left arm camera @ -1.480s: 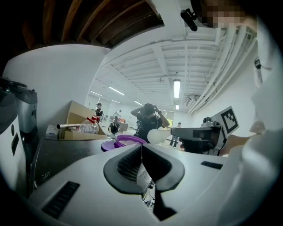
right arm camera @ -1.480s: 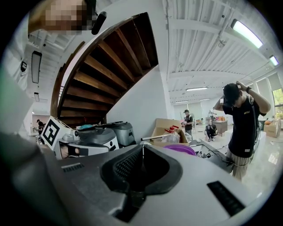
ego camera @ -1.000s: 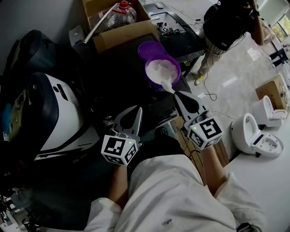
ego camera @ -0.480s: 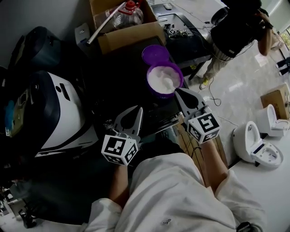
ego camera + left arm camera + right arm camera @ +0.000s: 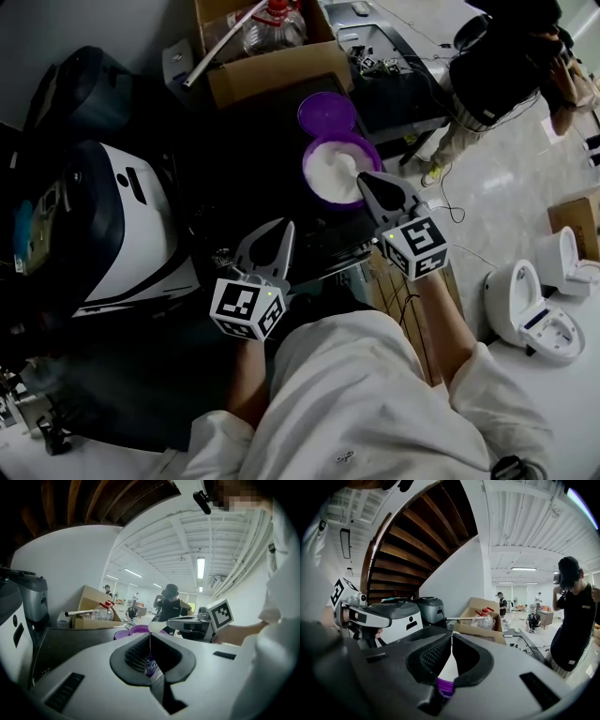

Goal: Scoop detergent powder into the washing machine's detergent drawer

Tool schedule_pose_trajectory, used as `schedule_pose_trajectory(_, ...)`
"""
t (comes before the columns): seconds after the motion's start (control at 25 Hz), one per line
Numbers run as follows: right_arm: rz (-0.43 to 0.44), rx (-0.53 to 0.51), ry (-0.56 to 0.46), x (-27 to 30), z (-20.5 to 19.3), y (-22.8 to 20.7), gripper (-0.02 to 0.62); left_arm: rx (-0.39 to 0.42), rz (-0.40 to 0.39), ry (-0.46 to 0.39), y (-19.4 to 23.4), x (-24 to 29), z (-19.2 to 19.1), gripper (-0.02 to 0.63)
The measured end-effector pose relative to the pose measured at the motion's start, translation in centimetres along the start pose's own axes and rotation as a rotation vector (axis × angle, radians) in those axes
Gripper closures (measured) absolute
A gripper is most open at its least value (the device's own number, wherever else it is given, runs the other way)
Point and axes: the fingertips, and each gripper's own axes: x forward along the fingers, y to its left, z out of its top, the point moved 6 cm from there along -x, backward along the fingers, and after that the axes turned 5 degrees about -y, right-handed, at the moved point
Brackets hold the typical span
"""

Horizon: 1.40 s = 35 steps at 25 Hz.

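Right hand-held gripper [image 5: 366, 182] is clamped shut on the white scoop [image 5: 157, 627], its tips right at the near rim of the purple tub [image 5: 310, 178]. The tub sits open on the dark surface [image 5: 253, 141] and its lid [image 5: 326, 111] lies just behind it. Left hand-held gripper [image 5: 283, 231] hangs off to the side with its jaws pressed together on nothing, well short of the tub.

By my reading this is the dig. The bowl of the scoop wants to go under the powder [image 5: 333, 161] at a shallow angle, then come up level, not tipped. The grip is out on the handle, so a loaded bowl may try to twist, and a slow lift would suit. The carry across to the washer [image 5: 122, 234] on the left is where spills look likeliest. I cannot make out the drawer in any view.

The powder is bright white, mounded and heaped near the top, so there is plenty to take. It looks loose and fine, so it should slide off a tilted scoop easily. The tub looks light, and a hard push could shove it along.
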Motion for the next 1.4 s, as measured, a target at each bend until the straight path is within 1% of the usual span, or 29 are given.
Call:
schedule_pose_trajectory(0.64, 0.131, -0.13, 0.107, 3.7, -1.0, -2.4, 0.58, -0.015, 0.072, 0.029, -0.7, 3.2, -1.2, 0.586)
schedule_pose_trajectory(0.88, 0.186, -0.219, 0.148, 5.1, -1.4, -2.4, 0.58, -0.023, 0.111, 0.027, -0.7, 3.7, -1.8, 0.587)
schedule_pose_trajectory(1.12, 0.201, -0.265, 0.188, 6.2, -1.8, -2.8, 0.581, -0.027, 0.13, 0.025, -0.7, 4.2, -2.1, 0.588)
schedule_pose_trajectory(1.4, 0.226, -0.279, 0.219, 6.6, -1.9, -3.0, 0.581, -0.028, 0.14, 0.025, -0.6, 4.4, -2.0, 0.588)
